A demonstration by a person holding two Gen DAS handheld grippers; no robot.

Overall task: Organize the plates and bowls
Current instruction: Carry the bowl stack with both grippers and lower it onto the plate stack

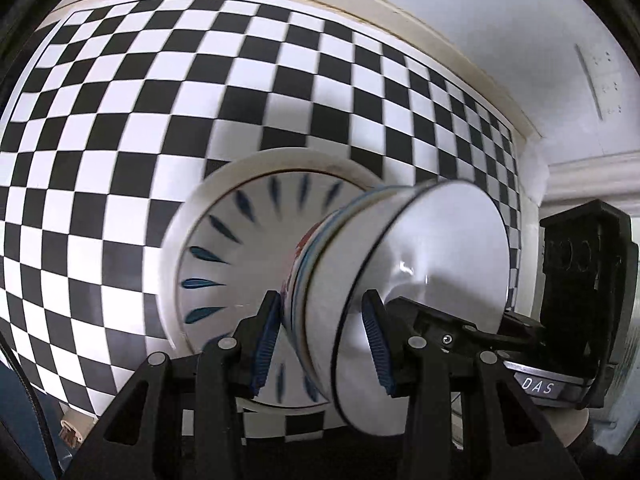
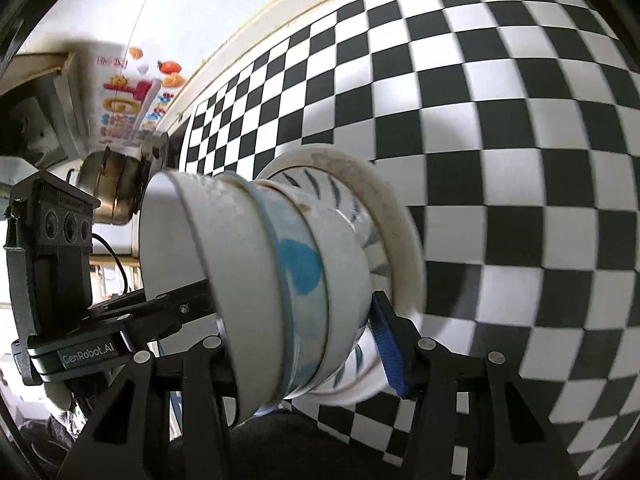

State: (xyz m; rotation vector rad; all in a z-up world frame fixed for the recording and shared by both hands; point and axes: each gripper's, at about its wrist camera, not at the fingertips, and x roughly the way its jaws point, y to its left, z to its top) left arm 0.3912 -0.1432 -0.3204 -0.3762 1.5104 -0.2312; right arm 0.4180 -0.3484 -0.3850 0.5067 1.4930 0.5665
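On the black-and-white checked cloth (image 1: 160, 100), close to its near edge: a stack of nested bowls (image 1: 320, 248) standing in a plate with blue strokes (image 1: 224, 240), and under that a wider cream plate (image 1: 176, 252). Uppermost in the stack, a plain white bowl (image 1: 440, 240) with a thin dark rim; below it a bowl with blue painting, then one more pale bowl. Much motion blur on the crockery in both views.

Left gripper (image 1: 320, 320) clamped on the near-left side of the bowls: one blue pad (image 1: 266, 340) against the outer wall of the lower bowls, the other pad inside the white bowl, with the walls pinched between the two.

Right gripper (image 2: 308, 320) placed at the right side of the same stack. Only one blue pad (image 2: 390, 352) visible there, low down, right beside the bottom bowl and close to the plate rim; the other finger hidden behind the bowls. Impossible to tell whether this gripper really squeezes or only straddles the stack.

From the right wrist view, the left gripper (image 2: 184, 308) reaching to the white bowl from the left. From the left wrist view, the right gripper's body (image 1: 580, 280) at the far right, with a finger going into the white bowl.

Further left beyond the cloth, a metal pot (image 2: 112, 188) and a colourful printed carton (image 2: 128, 92).
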